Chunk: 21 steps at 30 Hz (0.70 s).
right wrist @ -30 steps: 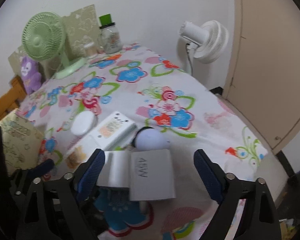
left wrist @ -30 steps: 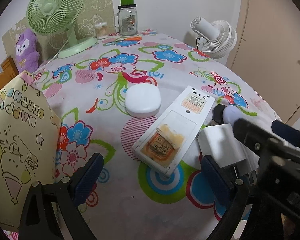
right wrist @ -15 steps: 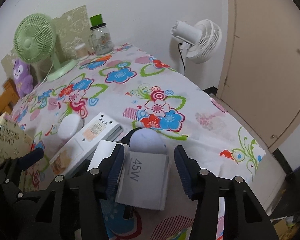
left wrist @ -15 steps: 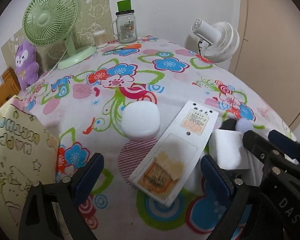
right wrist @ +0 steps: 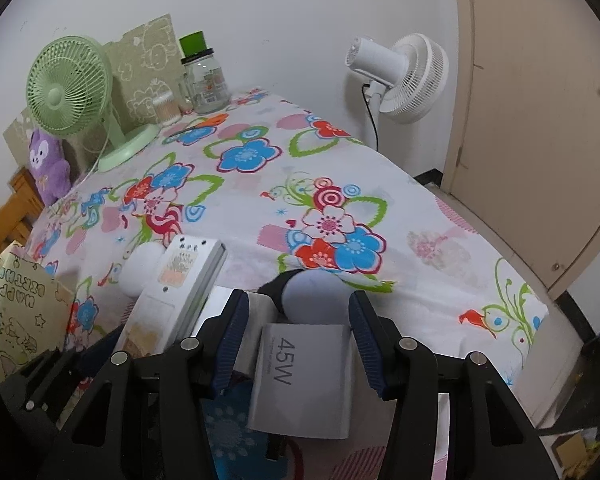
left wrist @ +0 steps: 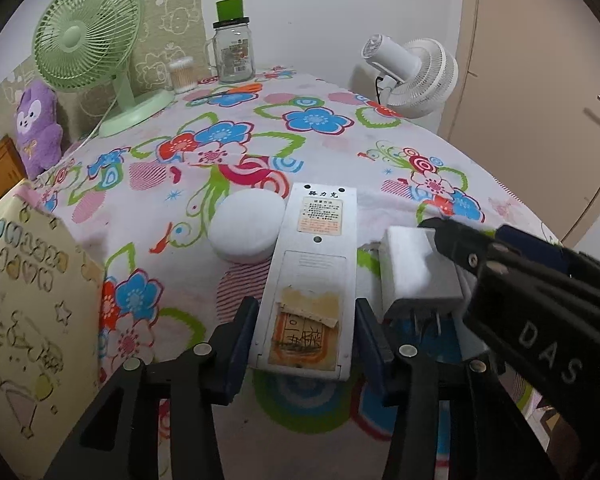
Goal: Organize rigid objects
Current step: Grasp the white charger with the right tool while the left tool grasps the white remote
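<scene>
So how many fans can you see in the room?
2: a green desk fan on the table's far left corner, and a white fan standing beyond the table's far right edge, near the door.

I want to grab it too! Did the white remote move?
Yes. The remote turned: its far end swung left, toward the round white puck.

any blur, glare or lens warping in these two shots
Left wrist view: sharp, strong fisheye bending the beige door and dark corners; the round white puck is nearly blown out. Right wrist view: same barrel warp, soft even light, no hard shadows; the grey 45W charger block reads clearly.
</scene>
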Each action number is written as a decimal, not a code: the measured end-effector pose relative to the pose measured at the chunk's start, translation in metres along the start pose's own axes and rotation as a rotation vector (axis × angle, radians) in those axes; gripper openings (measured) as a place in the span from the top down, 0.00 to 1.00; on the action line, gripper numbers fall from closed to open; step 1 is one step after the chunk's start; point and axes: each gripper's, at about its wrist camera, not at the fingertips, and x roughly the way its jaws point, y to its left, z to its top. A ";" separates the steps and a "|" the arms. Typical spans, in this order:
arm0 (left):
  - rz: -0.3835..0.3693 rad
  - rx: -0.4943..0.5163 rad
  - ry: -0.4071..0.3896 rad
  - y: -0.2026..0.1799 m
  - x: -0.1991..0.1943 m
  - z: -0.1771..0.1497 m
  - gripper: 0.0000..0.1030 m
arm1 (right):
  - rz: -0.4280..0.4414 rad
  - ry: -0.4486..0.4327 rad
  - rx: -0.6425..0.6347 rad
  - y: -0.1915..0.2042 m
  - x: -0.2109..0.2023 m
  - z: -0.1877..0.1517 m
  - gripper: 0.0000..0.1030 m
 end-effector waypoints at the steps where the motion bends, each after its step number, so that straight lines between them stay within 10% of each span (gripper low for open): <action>1: 0.001 -0.006 0.001 0.002 -0.001 -0.001 0.52 | 0.005 -0.003 -0.010 0.003 -0.001 0.000 0.46; 21: 0.025 -0.067 0.017 0.026 -0.006 -0.010 0.42 | 0.021 0.028 -0.177 0.056 0.015 -0.002 0.46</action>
